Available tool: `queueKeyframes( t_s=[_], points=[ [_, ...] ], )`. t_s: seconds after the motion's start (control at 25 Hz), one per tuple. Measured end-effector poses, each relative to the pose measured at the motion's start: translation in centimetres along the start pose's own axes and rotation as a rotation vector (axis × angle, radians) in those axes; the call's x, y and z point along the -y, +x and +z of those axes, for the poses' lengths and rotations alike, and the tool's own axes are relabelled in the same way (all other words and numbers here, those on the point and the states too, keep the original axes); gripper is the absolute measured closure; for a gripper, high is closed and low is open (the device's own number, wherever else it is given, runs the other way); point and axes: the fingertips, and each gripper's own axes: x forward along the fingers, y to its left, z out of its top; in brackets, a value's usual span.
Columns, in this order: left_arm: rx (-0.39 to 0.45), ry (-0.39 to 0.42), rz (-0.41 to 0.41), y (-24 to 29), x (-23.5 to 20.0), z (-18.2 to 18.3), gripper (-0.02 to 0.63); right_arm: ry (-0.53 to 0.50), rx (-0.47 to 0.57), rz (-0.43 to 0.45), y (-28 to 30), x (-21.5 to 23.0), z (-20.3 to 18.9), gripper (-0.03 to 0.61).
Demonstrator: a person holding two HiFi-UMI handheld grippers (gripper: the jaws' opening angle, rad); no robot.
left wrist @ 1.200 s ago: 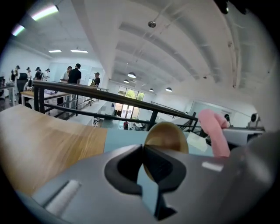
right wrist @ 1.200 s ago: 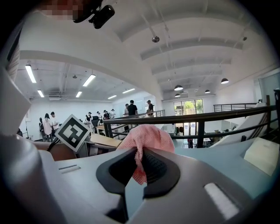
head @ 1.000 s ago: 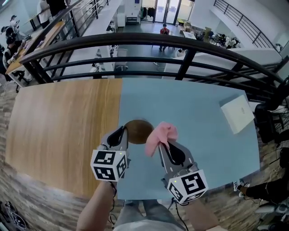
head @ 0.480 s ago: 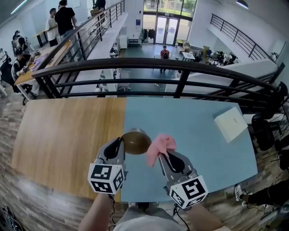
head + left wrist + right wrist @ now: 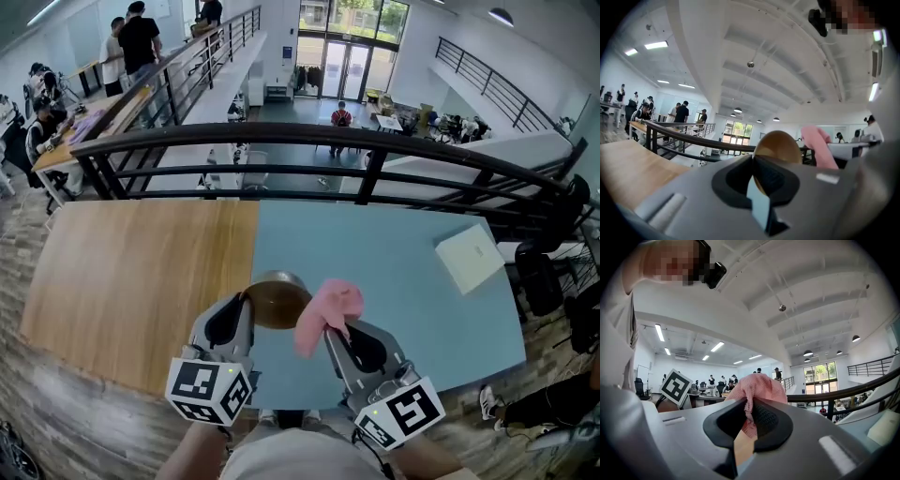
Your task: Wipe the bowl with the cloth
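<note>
"Where's the bowl (image 5: 278, 300)?"

"Up in the air over the blue half of the table (image 5: 412, 272), caught by its rim in the left gripper (image 5: 246, 302). From the head view it's only a brown disc beside the jaws. The left gripper view is the one that shows them clamped tight on the bowl's edge."

"And the cloth (image 5: 326, 309)?"

"Pink and bunched, hanging from the right gripper (image 5: 332, 330), just beside the bowl. I can't tell whether the two touch. From above the cloth covers that gripper's tips, but the right gripper view shows the jaws pinched on a fold of it."

"Anything around them?"

"A dark railing (image 5: 309, 141) runs along the table's far edge, with people (image 5: 131, 42) at desks beyond. A white box (image 5: 472, 255) lies near the table's right corner, well apart from both grippers. The wooden half (image 5: 131, 281) sits to the left."
</note>
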Motion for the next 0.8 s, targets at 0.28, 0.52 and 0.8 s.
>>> queueKeyframes(
  t_s=[0.28, 0.52, 0.8],
  points=[
    [-0.010, 0.010, -0.008, -2.2, 0.9, -0.8, 0.603, -0.080, -0.056, 0.093, -0.8, -3.5, -1.2, 0.549],
    [-0.013, 0.027, -0.027, -2.9, 2.4, -0.9, 0.602, -0.087, -0.073, 0.138, -0.5, -5.4, -1.6, 0.549],
    [-0.008, 0.104, -0.052, -3.9, 5.3, -1.5, 0.603, -0.266, -0.145, 0.078, 0.0, -5.5, -2.5, 0.549]
  ],
)
